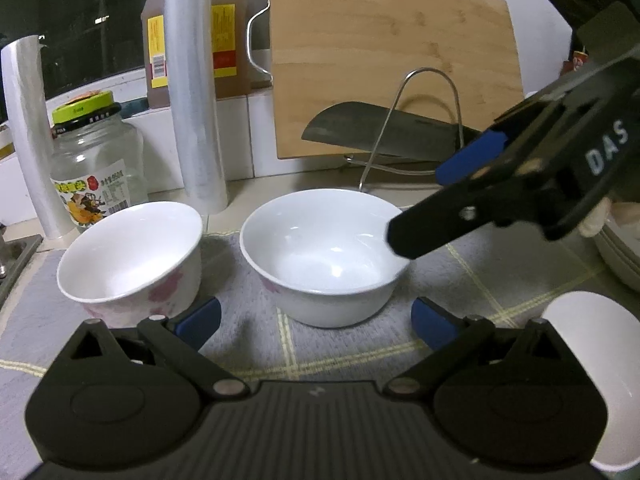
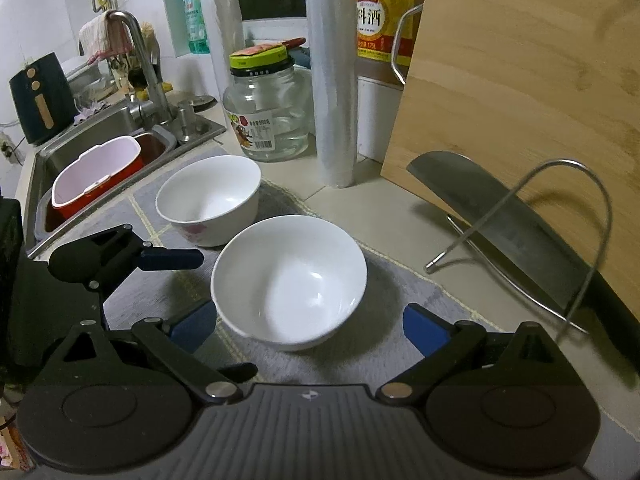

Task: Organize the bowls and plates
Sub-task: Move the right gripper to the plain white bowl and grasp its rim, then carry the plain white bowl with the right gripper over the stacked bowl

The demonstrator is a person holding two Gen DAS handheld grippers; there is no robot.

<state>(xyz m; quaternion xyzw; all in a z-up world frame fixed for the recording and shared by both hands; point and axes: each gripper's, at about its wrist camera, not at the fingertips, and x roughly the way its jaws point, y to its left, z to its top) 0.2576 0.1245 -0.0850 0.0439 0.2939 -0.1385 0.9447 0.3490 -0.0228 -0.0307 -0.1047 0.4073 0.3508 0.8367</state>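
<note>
A plain white bowl (image 1: pixel 324 256) (image 2: pixel 288 280) stands on a grey mat just ahead of both grippers. Left of it is a second white bowl (image 1: pixel 128 256) (image 2: pixel 208 196) with pink flowers on its side. My left gripper (image 1: pixel 316 322) is open, its blue pads wide apart short of the plain bowl's near side. My right gripper (image 1: pixel 430 200) (image 2: pixel 308 328) comes in from the right, open, with one finger (image 1: pixel 404 236) over the plain bowl's right rim; nothing is gripped. A third white bowl (image 1: pixel 592 360) lies at the lower right, and stacked plates (image 1: pixel 620 260) show at the right edge.
Behind the bowls are a glass jar (image 1: pixel 96 168), two rolls of film (image 1: pixel 196 92), an oil jug (image 2: pixel 384 20), and a wooden cutting board (image 1: pixel 392 52) with a cleaver (image 2: pixel 500 232) on a wire stand. The sink (image 2: pixel 120 136) with a red tub lies to the left.
</note>
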